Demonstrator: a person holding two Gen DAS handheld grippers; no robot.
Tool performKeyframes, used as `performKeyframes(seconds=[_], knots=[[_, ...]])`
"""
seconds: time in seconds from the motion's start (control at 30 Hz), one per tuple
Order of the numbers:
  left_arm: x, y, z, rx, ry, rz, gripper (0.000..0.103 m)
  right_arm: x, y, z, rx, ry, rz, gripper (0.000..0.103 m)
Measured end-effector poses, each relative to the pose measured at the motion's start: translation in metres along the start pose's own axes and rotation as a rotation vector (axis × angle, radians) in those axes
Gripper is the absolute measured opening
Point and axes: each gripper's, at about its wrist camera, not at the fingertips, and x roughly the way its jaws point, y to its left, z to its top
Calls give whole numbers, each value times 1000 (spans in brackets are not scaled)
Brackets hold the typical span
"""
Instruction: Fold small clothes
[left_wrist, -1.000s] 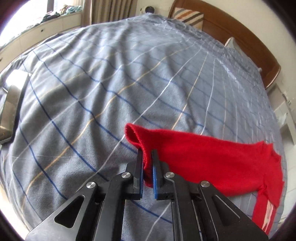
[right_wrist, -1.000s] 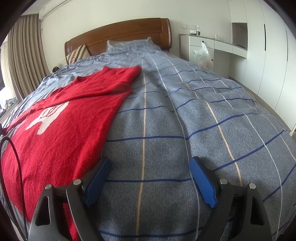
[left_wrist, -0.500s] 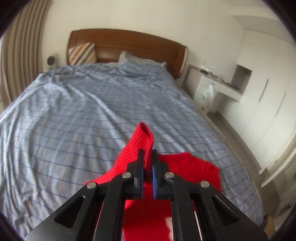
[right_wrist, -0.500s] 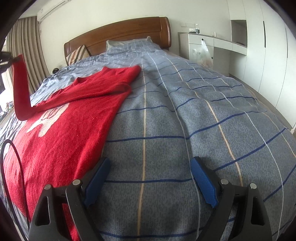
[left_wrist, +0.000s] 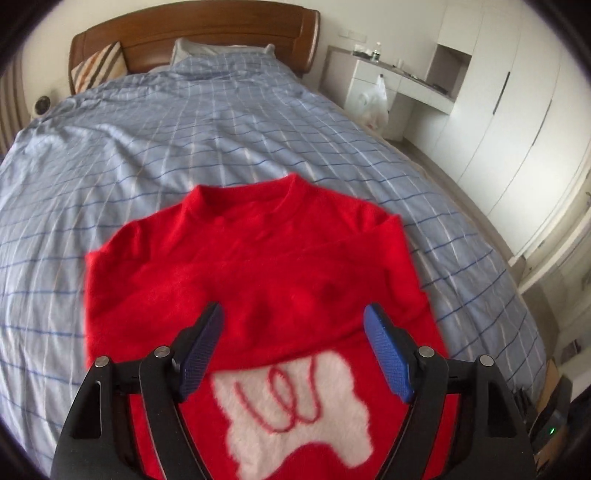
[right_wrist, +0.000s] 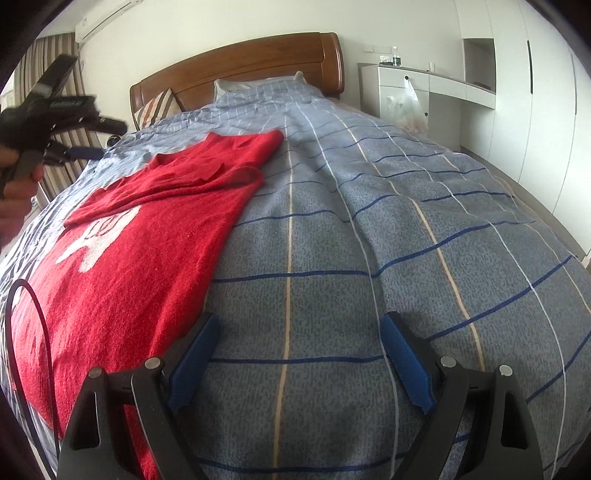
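- Left gripper (left_wrist: 293, 349): seen from its own camera, it hangs above the chest of the red sweater (left_wrist: 258, 266). Its jaws have just been opening and now stand wide apart, with nothing between the blue pads (left_wrist: 201, 349); the knit lies flat on the bed below them. In the right wrist view the same tool appears at the far left edge, raised clear of the bedding in a hand (right_wrist: 16, 173).
- Red sweater: it lies face up on the checked blue bedspread (left_wrist: 147, 147), collar toward the wooden headboard (left_wrist: 207, 33). One sleeve (left_wrist: 303, 310) is laid across the chest and covers the top edge of the white motif (left_wrist: 295, 410). The far shoulder also looks turned in, though blur makes that edge hard to read.
- Step in hand, as judged: a sleeve fold has just been released, so the folding is early to midway; the body is not yet folded over.
- Right gripper (right_wrist: 301, 360): low over bare bedspread just beside the sweater's right edge (right_wrist: 221, 258). Its jaws are wide apart and empty, touching no garment.
- Next move, as judged: each tool needs a pinch on the hem or a side edge, then a lift toward the collar. Soft knit will sag and may drag the laid sleeve out of place.
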Motion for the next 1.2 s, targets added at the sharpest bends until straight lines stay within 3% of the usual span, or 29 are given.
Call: performKeyframes(seconds=[0.17,0.27,0.37,0.43,0.6,0.77,1.2], knots=[[-47,74,-67,-50,-62,215,93,-8,2,6,-13,-9,-18,88],[-72,117,-111,-124,-72,332,94,-34,-2,13,-14,-126,-46,88],[-75,143,-143,-179,-65,429,96,-50,-10,25,-19,-216,-70,88],[-68,154,-155,-211,-58,461,96,-44,-17,34,-33,-198,-82,88],[-45,167,-173,-253,-86,485,102,-20,-33,54,-71,-171,-123,88],[-46,172,-186,-264,-153,452,103,18,-49,40,-30,-80,-126,88],[-49,170,-191,-256,-175,461,103,22,-54,31,-19,-100,-123,90]])
